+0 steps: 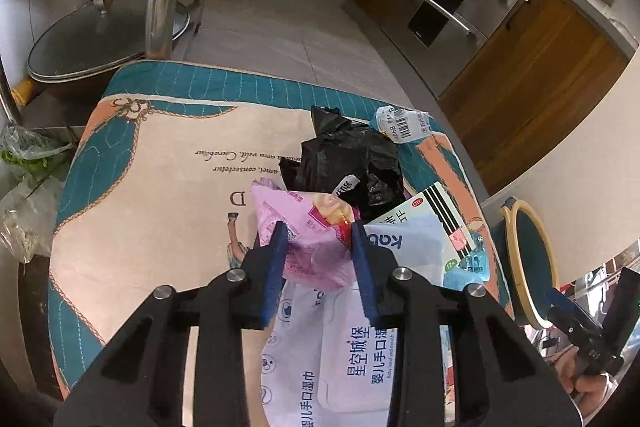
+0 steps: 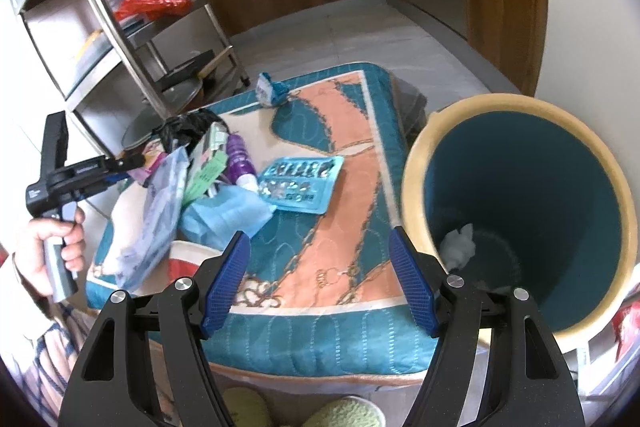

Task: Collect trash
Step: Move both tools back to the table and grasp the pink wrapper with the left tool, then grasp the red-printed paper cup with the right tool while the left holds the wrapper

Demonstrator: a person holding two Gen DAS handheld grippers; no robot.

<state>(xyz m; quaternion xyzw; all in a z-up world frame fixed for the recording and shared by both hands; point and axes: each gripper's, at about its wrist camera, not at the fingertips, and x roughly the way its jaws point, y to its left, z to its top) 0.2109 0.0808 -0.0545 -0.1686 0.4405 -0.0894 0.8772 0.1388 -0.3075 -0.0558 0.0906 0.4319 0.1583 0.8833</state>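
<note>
A pile of trash lies on a teal and peach quilted cushion (image 1: 160, 167). In the left wrist view my left gripper (image 1: 318, 231) is shut on a pink snack wrapper (image 1: 312, 255) at the near edge of the pile, both blue pads pressing its sides. Behind it sit a black plastic bag (image 1: 348, 155), a white medicine box (image 1: 440, 211) and a barcoded wrapper (image 1: 404, 123). A wet-wipes pack (image 1: 352, 355) lies under the fingers. My right gripper (image 2: 319, 237) hangs open and empty over the cushion's near edge, left of the teal bin (image 2: 540, 187), which holds a crumpled tissue (image 2: 460, 243).
A blister pack (image 2: 300, 183), a purple bottle (image 2: 240, 159) and blue cloth (image 2: 228, 215) also lie on the cushion (image 2: 340, 327). A steel rack (image 2: 120, 27) and a lidded pan (image 1: 100, 39) stand behind it. Wooden cabinets (image 1: 540, 75) line the tiled floor. Green slippers (image 2: 348, 413) lie below.
</note>
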